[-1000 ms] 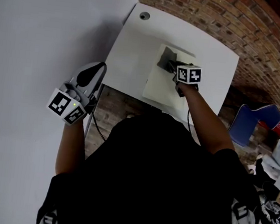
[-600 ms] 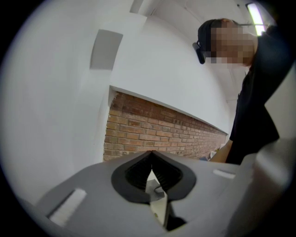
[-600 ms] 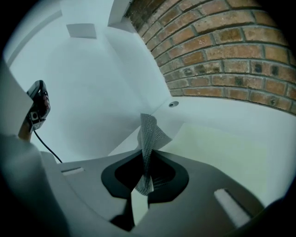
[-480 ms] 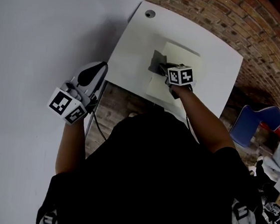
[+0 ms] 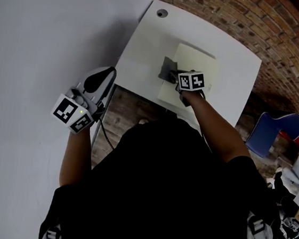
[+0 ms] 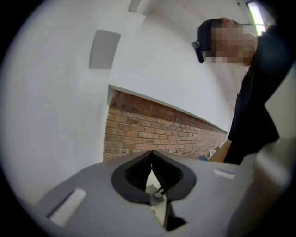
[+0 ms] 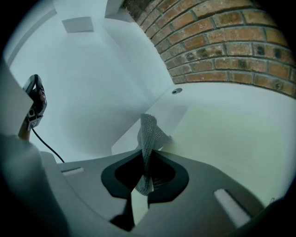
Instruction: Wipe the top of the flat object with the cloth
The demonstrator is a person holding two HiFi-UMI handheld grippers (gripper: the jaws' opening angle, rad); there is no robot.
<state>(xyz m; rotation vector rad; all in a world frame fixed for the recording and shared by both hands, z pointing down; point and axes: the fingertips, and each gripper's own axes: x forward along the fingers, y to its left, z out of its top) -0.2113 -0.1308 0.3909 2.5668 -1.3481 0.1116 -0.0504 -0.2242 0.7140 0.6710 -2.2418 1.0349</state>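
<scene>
One white counter (image 5: pixel 141 51) is seen beside a brick wall (image 5: pixel 240 25), and a pale sheet (image 5: pixel 199 63) is laid flat on it, nearer its right side. A grey mesh cloth (image 5: pixel 167 70) is set at the sheet's left edge, pinched between the closed jaws of the right gripper (image 5: pixel 174 77), its free end bunched ahead of them. The left gripper (image 5: pixel 97 81) is held well apart, off the counter's left, jaws closed together on nothing
</scene>
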